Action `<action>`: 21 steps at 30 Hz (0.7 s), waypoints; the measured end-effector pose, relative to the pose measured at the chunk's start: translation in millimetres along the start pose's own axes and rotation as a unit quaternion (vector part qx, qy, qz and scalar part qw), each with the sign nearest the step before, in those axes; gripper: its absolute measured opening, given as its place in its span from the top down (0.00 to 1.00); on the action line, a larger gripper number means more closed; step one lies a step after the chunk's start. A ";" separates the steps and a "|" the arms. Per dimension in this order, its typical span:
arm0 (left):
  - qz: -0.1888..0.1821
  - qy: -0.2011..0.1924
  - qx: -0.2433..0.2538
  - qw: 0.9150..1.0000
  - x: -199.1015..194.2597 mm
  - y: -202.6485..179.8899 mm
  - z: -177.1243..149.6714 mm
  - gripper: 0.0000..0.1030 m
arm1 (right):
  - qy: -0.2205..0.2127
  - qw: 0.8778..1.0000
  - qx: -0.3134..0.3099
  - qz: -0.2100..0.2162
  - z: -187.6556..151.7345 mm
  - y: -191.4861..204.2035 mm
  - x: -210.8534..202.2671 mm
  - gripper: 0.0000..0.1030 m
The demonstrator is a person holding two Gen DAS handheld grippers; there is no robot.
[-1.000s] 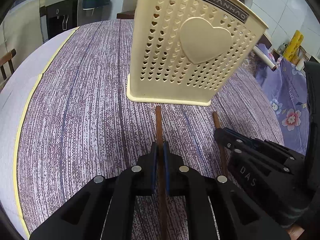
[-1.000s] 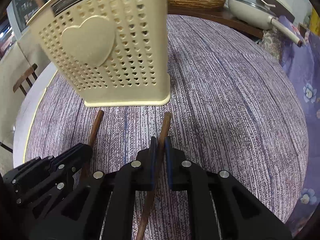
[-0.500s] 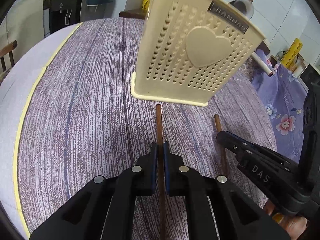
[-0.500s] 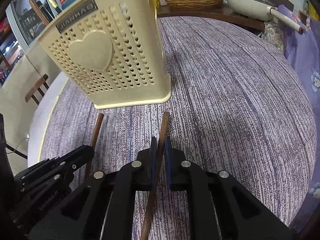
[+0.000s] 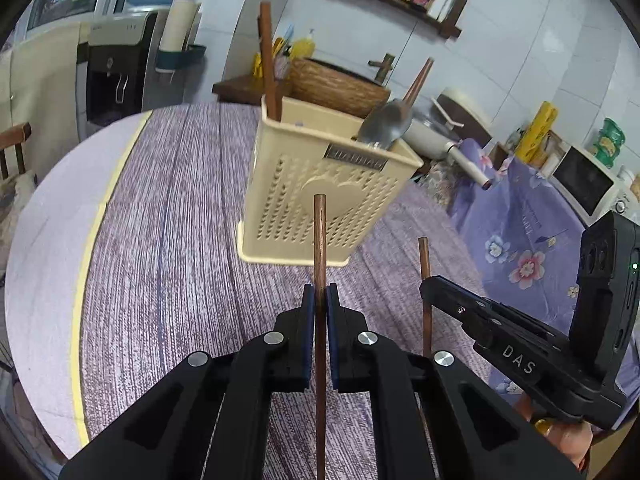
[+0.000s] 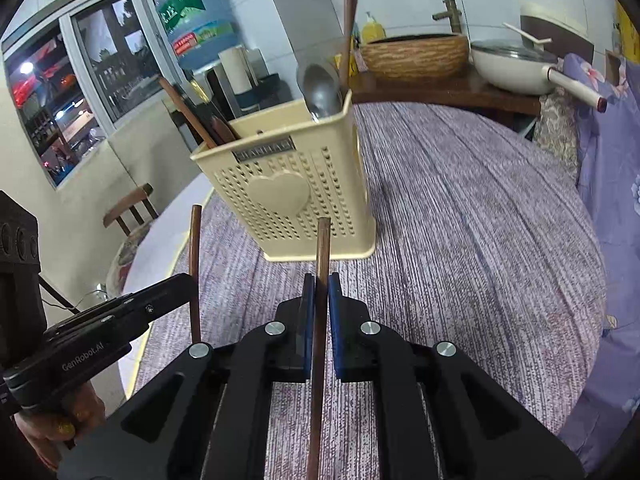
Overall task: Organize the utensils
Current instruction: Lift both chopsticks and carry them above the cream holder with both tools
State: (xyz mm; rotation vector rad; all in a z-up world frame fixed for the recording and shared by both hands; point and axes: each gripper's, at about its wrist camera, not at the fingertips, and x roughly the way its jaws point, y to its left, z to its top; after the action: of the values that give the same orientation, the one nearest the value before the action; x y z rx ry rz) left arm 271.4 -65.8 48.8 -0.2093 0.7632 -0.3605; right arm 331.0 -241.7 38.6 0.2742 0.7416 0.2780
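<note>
At the far left of the left wrist view a yellow strip edges the round table [image 5: 160,240], which wears a purple-and-white streaked cloth. The left gripper [image 5: 320,300] has its jaws pressed narrow onto a slim, round, reddish-brown chopstick [image 5: 320,248], which runs straight up between the blue pads and ends in a blunt tip in front of the holder's heart. Beyond it stands the utensil holder [image 5: 320,192], a cream plastic basket pierced with rows of small holes, a raised heart on its face and a dark nameplate under the rim (the lettering is too blurred to read). It sits upright on the cloth. Out of it rise a dark wooden stick [image 5: 267,60] at the left corner, a metal spoon [image 5: 384,124] bowl-up at the right, and another wooden handle [image 5: 418,80] leaning behind the spoon. To the right, the right gripper [image 5: 430,284] is seen side-on, clamped on a second chopstick [image 5: 424,264] of the same brown, its tip level with the holder's base. Both sticks are held off the table, just in front of the holder.

In the right wrist view the order mirrors: the left gripper [image 6: 192,280] with its chopstick [image 6: 195,240] at left, then the right gripper [image 6: 318,292] shut tight on its own chopstick [image 6: 323,248], the holder [image 6: 288,184] behind.
</note>
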 end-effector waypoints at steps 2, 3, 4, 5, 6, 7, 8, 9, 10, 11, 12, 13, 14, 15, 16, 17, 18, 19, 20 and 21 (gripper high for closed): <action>-0.005 -0.010 0.004 1.000 -8.5 -3.1 2.4 0.93 | -0.010 1.000 -0.003 0.004 3.1 2.5 -11.6 0.92; -0.006 -0.013 0.005 1.000 -11.5 -3.8 3.2 0.93 | -0.015 1.000 -0.004 0.006 4.4 3.8 -17.6 0.92; -0.007 -0.019 0.007 1.000 -15.8 -5.4 4.2 0.93 | -0.019 1.000 -0.005 0.007 5.3 3.5 -21.4 0.92; -0.009 -0.023 0.008 1.000 -19.0 -6.4 5.3 0.93 | -0.025 1.000 -0.007 0.009 7.0 5.2 -28.3 0.92; -0.010 -0.027 0.010 1.000 -22.3 -6.6 6.5 0.93 | -0.030 0.999 -0.008 0.010 8.2 6.5 -33.5 0.92; -0.011 -0.031 0.012 0.999 -26.0 -7.8 7.1 0.93 | -0.033 0.999 -0.010 0.011 8.7 7.5 -37.0 0.92; -0.011 -0.037 0.015 0.999 -29.7 -9.8 7.6 0.93 | -0.039 0.999 -0.013 0.013 9.8 9.5 -42.9 0.92; -0.010 -0.041 0.018 0.999 -32.1 -11.2 8.0 0.93 | -0.042 0.999 -0.015 0.014 10.0 11.5 -48.2 0.93; -0.009 -0.045 0.020 0.999 -34.5 -12.3 8.1 0.93 | -0.046 0.999 -0.018 0.014 10.4 12.7 -52.4 0.92; -0.008 -0.047 0.021 0.999 -36.3 -13.0 8.1 0.93 | -0.049 0.999 -0.020 0.015 10.9 14.2 -55.6 0.92; -0.008 -0.049 0.022 0.999 -37.9 -13.8 8.1 0.93 | -0.051 0.998 -0.022 0.015 11.3 15.6 -58.9 0.92; -0.008 -0.052 0.023 0.998 -39.3 -14.5 8.2 0.93 | -0.053 0.998 -0.024 0.016 11.8 17.0 -62.1 0.93; -0.008 -0.053 0.024 0.998 -40.8 -15.1 8.5 0.93 | -0.054 0.998 -0.026 0.016 12.2 18.1 -64.1 0.93; -0.008 -0.055 0.025 0.998 -42.3 -15.9 8.4 0.93 | -0.054 0.998 -0.029 0.016 11.9 19.2 -66.0 0.93; -0.009 -0.057 0.025 0.998 -44.2 -15.3 8.1 0.93 | -0.055 0.998 -0.033 0.016 11.6 20.6 -67.3 0.93; -0.009 -0.058 0.026 0.998 -44.8 -16.3 8.1 0.93 | -0.056 0.998 -0.037 0.015 11.0 22.3 -68.9 0.93; -0.008 -0.058 0.026 0.998 -45.7 -16.0 8.4 0.93 | -0.057 0.998 -0.039 0.015 10.4 23.2 -69.6 0.93; -0.008 -0.059 0.026 0.998 -46.1 -16.5 8.4 0.93 | -0.058 0.997 -0.040 0.015 10.1 24.1 -71.3 0.93; -0.008 -0.059 0.026 0.998 -46.8 -16.0 8.0 0.93 | -0.058 0.997 -0.040 0.016 9.7 24.2 -72.7 0.93; -0.008 -0.061 0.026 0.998 -48.0 -15.4 8.4 0.93 | -0.059 0.997 -0.041 0.017 9.5 23.8 -73.4 0.93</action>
State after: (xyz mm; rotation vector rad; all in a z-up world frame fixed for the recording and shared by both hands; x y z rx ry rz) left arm 241.6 -60.7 90.1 -0.1874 0.6322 -0.3792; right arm 282.3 -246.1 99.0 0.2240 0.6078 0.3204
